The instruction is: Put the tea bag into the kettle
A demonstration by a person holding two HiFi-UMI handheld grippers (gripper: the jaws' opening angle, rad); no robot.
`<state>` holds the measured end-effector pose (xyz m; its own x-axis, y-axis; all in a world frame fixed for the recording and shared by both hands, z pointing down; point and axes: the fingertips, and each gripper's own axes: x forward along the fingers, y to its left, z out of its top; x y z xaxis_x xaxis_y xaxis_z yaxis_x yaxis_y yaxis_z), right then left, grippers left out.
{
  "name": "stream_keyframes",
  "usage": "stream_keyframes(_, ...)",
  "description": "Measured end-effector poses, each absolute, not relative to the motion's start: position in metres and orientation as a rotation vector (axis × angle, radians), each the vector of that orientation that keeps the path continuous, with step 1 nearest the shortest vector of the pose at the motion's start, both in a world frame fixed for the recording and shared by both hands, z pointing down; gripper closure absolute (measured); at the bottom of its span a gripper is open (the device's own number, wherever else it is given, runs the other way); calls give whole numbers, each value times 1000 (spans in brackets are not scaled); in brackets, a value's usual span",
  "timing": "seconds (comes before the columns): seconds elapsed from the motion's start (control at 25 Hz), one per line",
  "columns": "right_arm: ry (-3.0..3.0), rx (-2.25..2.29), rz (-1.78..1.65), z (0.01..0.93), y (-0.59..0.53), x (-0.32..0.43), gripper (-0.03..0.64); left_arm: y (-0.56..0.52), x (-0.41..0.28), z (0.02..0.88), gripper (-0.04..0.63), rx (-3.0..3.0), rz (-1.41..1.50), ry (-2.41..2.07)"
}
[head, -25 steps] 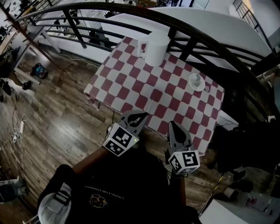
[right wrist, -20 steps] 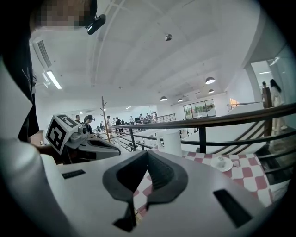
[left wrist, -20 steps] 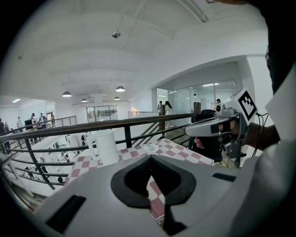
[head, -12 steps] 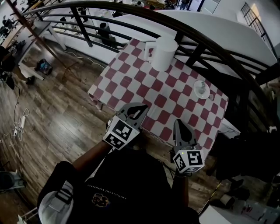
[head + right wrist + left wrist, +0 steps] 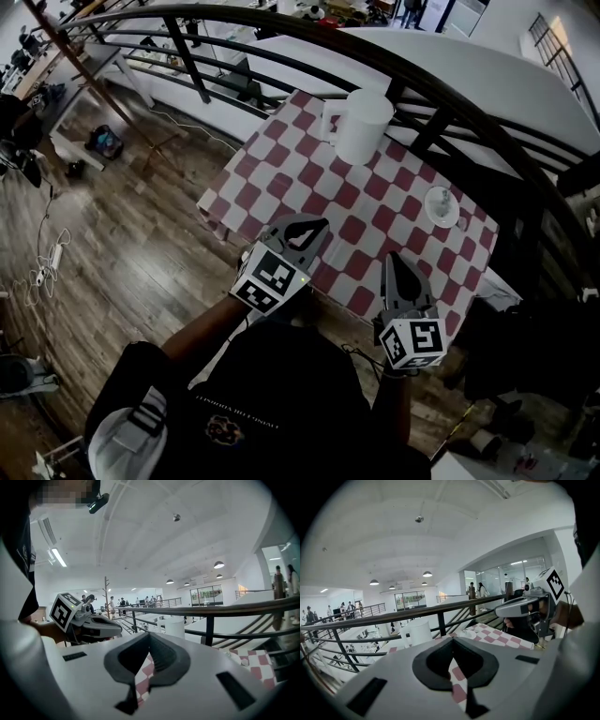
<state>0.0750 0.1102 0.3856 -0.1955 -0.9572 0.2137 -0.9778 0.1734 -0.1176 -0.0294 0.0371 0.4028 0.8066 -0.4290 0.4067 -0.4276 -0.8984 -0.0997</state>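
The left claw and the right claw, both pressed together on nothing, hover over the counter's near edge, well apart from the tea bag, seemingly on the saucer near the right edge, and the kettle at the far edge, so the approach looks under way and one claw must next spread over that saucer.

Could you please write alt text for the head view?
Left gripper and right gripper, both shut, empty, hover at the near edge of a red and white checked table; a white cylindrical kettle stands at its far side.
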Motion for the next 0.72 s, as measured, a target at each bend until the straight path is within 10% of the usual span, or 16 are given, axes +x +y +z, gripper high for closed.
stream_keyframes(0.72,-2365,1927,285,374,46,100,604,-15,-12,402,598,-2957,-680,771)
